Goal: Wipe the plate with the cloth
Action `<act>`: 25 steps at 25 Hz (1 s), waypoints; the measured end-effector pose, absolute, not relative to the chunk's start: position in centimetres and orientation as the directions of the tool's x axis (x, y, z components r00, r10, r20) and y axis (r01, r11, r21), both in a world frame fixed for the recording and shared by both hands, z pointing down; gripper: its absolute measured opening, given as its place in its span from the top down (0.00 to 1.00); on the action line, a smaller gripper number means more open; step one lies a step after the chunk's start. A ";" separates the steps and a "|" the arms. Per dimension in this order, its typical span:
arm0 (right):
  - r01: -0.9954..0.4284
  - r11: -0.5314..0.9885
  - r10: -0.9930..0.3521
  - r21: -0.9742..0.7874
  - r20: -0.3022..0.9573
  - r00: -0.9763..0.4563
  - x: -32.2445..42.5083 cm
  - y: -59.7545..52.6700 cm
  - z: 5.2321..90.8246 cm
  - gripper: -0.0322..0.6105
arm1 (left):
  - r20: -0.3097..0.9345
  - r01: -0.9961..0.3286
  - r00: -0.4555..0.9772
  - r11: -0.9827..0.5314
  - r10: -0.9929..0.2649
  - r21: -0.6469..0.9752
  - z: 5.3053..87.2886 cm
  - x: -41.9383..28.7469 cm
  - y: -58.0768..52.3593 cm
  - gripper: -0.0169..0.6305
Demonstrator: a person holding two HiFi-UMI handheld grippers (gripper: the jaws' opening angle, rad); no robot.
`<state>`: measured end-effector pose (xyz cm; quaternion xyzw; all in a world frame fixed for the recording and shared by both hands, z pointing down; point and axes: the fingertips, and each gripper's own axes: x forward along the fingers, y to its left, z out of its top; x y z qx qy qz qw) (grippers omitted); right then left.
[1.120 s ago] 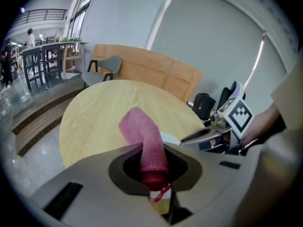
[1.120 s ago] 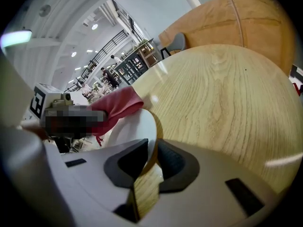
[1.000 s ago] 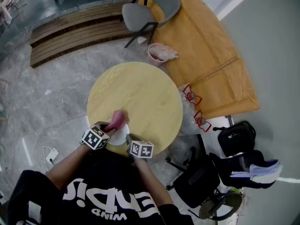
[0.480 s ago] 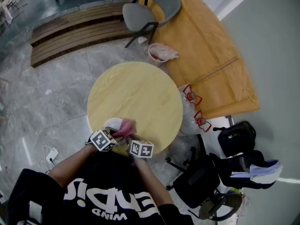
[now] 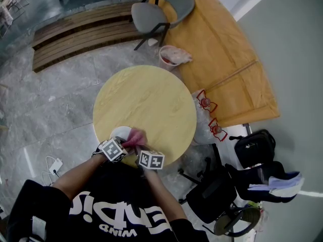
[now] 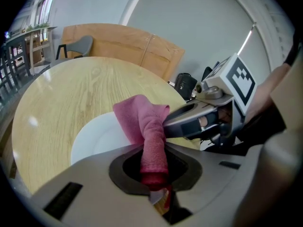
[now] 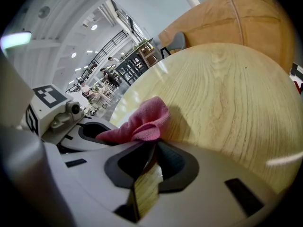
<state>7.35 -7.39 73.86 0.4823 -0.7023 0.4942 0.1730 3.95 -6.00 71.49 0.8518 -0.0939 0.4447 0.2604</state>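
Lower-left of frame, left gripper (image 6: 154,162) clamps cloth (image 6: 142,117), right gripper (image 7: 149,150) pinches plate (image 6: 94,136) rim; a hard swipe could yank it loose.

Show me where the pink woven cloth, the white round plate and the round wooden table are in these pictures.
pink woven cloth (image 6: 151,135), left gripper view, on its rolled middle part.
white round plate (image 6: 94,138), left gripper view, on its bare inner surface.
round wooden table (image 5: 154,97), head view, on its bare top.

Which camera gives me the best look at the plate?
The left gripper view: the plate shows as a broad white surface partly under the cloth. The head view gives only a small white patch; the right gripper view barely shows it behind the cloth.
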 end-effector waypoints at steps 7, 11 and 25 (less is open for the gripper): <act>-0.851 0.065 -0.496 -0.521 0.724 -0.480 7.2 -7.4 73.8 0.84 | 0.810 -0.372 0.585 -0.873 0.042 0.314 71.8 4.0 -6.0 0.89; -0.851 0.071 -0.495 -0.520 0.722 -0.483 7.3 -7.3 73.9 0.84 | 0.814 -0.397 0.579 -0.859 0.038 0.323 71.5 3.4 -6.2 0.89; -0.851 0.087 -0.494 -0.519 0.719 -0.489 7.2 -7.3 73.8 0.84 | 0.819 -0.463 0.573 -0.824 0.002 0.326 71.5 1.9 -7.1 0.89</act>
